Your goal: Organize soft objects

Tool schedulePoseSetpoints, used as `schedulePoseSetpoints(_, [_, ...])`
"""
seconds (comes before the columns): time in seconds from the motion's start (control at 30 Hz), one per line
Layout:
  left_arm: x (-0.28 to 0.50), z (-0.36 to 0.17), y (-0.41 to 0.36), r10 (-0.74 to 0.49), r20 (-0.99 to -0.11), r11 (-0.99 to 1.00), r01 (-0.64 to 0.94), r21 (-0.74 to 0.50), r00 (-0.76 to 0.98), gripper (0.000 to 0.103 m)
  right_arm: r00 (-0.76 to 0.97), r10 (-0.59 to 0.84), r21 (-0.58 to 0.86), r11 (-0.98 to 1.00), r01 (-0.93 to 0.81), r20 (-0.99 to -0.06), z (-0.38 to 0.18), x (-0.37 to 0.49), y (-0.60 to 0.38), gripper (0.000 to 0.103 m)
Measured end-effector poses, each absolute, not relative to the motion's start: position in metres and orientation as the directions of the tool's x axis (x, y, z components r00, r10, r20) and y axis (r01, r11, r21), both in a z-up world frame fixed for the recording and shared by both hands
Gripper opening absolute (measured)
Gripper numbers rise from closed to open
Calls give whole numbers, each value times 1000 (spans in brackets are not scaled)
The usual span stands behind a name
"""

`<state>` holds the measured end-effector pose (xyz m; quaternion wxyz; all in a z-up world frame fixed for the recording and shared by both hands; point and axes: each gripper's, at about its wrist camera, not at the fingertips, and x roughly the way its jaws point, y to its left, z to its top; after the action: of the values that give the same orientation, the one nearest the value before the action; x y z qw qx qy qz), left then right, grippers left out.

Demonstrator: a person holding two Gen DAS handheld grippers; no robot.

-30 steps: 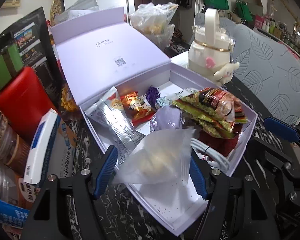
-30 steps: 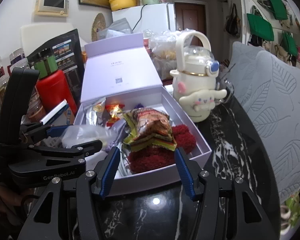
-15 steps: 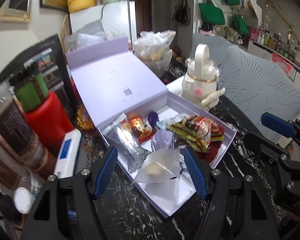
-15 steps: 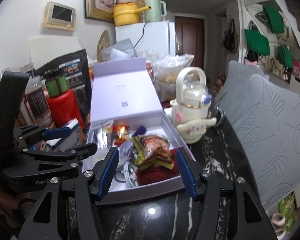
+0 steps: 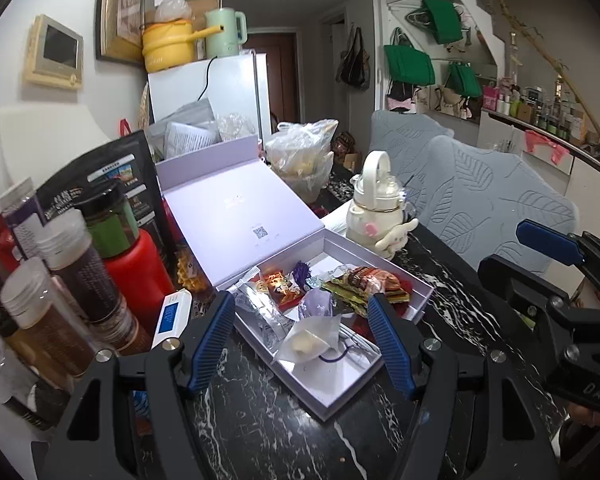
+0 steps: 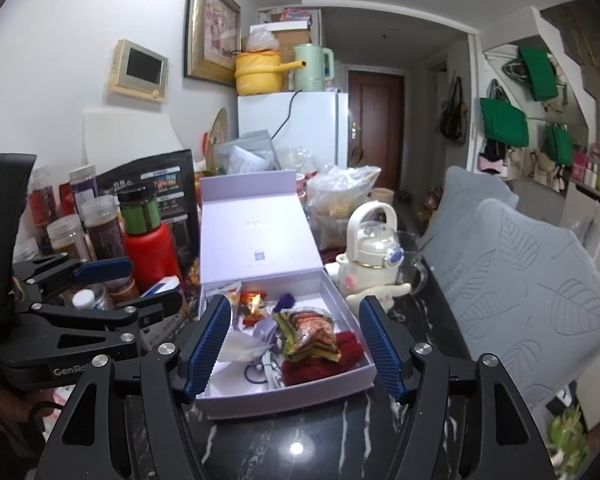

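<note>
An open lilac box (image 5: 419,290) (image 6: 296,398) with its lid up stands on the black marble table. Inside lie a translucent white pouch (image 5: 308,342) (image 6: 242,350), snack packets (image 5: 360,286) (image 6: 308,334), a dark red fuzzy cloth (image 6: 336,358), a lilac pouch (image 5: 318,304) and a white cable (image 6: 268,366). My left gripper (image 5: 306,344) is open and empty, held back above the box's near corner; it also shows in the right wrist view (image 6: 116,284). My right gripper (image 6: 294,344) is open and empty, in front of the box.
A red bottle (image 5: 138,268), spice jars (image 5: 80,264) and a blue-white carton (image 5: 172,314) crowd the left. A cream kettle-shaped bottle with a plush charm (image 5: 376,212) (image 6: 374,252) stands right of the box. Grey cushioned chairs (image 6: 540,292) are on the right.
Both grippers have pulled back and up from the box. The left gripper has let go of the translucent pouch, which now lies in the box's near corner.
</note>
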<state>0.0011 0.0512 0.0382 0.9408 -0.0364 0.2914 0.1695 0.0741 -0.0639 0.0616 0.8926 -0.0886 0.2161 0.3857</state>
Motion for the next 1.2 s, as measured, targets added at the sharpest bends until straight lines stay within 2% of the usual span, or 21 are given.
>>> schedulePoseSetpoints(0.13, [-18, 42, 45, 300, -548, 940, -340, 31, 781, 71, 624, 644, 12, 700, -714, -442, 68, 59, -73, 78])
schedulePoseSetpoints(0.2, [-28, 41, 43, 301, -542, 940, -341, 28, 785, 85, 628, 643, 16, 704, -710, -439, 69, 49, -78, 82])
schedulePoseSetpoints(0.23, [-35, 41, 41, 298, -535, 941, -339, 23, 791, 86, 631, 642, 17, 707, -707, -435, 70, 45, -81, 83])
schedulePoseSetpoints(0.27, [-39, 40, 40, 296, -532, 941, -337, 22, 793, 87, 635, 642, 15, 709, -705, -430, 71, 39, -84, 86])
schedulePoseSetpoints(0.47, [-62, 30, 34, 287, -540, 942, -335, 11, 791, 87, 651, 630, 11, 722, -692, -424, 67, 10, -97, 87])
schedulePoseSetpoints(0.63, [-73, 16, 28, 294, -551, 942, -336, 28, 781, 87, 675, 585, -10, 752, -659, -449, 57, -5, -101, 88])
schedulePoseSetpoints(0.8, [-80, -2, 31, 269, -581, 941, -337, -10, 768, 87, 688, 541, -25, 778, -628, -484, 40, -11, -101, 88])
schedulePoseSetpoints(1.2, [-81, -31, 39, 248, -624, 935, -352, -47, 741, 87, 644, 518, 7, 782, -623, -562, 3, -10, -101, 88])
